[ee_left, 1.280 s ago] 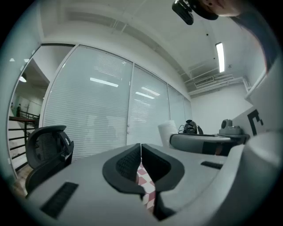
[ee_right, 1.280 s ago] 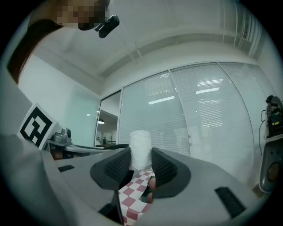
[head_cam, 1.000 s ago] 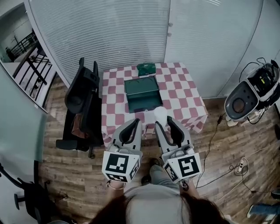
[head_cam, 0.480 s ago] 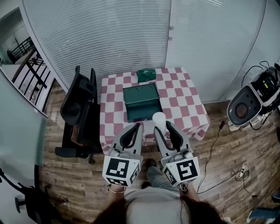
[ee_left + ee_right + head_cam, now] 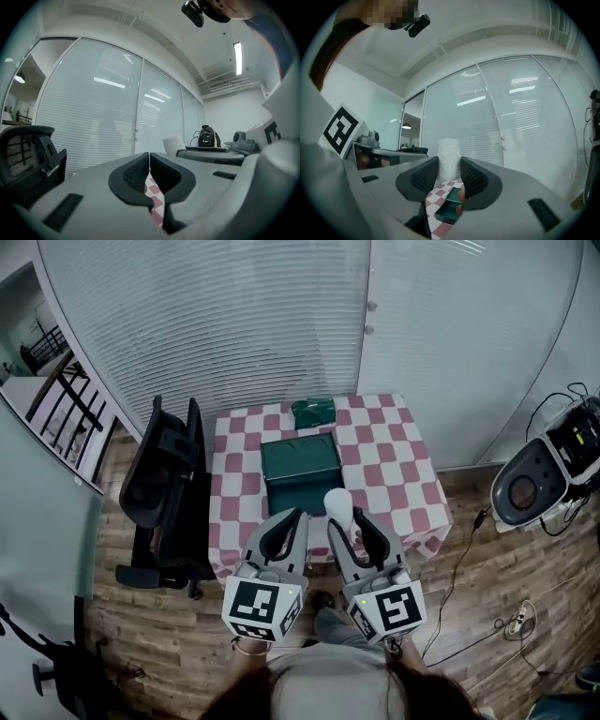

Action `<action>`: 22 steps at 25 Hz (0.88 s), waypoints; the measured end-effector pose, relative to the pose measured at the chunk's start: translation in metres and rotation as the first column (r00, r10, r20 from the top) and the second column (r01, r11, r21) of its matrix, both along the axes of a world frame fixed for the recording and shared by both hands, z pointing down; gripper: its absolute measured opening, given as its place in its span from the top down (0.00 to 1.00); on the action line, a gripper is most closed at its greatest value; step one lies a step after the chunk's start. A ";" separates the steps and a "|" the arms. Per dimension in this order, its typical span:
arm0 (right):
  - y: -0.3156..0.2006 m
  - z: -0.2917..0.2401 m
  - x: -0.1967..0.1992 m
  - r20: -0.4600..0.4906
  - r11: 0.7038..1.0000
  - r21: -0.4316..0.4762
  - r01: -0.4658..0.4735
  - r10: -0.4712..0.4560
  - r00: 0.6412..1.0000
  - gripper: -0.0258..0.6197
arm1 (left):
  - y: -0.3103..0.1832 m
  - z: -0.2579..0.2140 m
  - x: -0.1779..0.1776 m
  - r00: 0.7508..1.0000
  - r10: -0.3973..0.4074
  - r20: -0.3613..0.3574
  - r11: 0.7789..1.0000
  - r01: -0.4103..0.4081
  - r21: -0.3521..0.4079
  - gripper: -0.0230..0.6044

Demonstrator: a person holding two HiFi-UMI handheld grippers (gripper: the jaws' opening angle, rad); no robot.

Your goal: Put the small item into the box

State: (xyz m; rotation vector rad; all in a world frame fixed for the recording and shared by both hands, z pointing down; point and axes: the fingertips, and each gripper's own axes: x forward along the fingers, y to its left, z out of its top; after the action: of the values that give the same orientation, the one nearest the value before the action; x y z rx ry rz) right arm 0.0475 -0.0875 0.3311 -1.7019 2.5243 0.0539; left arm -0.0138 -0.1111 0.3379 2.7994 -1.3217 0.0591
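Because the open dark-green box (image 5: 281,451) is sitting mid-surface on the red-and-white checked table (image 5: 398,465), I am holding the white cylindrical item (image 5: 338,503) upright, clamped in my right gripper (image 5: 349,519), above the table's near edge, while my left gripper (image 5: 296,517) is idling with jaws closed on nothing.

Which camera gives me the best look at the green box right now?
Head view: the whole green box shows from above on the checked table. The right gripper view catches only part of the box, low in the frame and partly hidden. The left gripper view shows only checked cloth, no box.
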 end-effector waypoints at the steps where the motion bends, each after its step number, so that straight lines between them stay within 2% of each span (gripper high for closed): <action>1: -0.005 0.001 0.002 -0.001 1.000 -0.002 0.004 -0.004 1.000 0.70 | -0.004 0.000 0.003 1.000 0.000 0.001 1.000 0.000 -0.001 0.94; 22: -0.082 0.044 0.006 -0.073 0.992 -0.072 0.106 -0.111 0.991 0.70 | -0.069 0.008 0.013 0.998 -0.065 -0.003 0.998 0.065 -0.012 0.94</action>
State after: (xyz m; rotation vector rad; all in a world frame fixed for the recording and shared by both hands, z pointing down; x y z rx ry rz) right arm 0.0536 -0.1692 0.3752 -1.6118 2.7003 0.0260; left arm -0.0009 -0.1799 0.3464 2.7435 -1.4056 0.0601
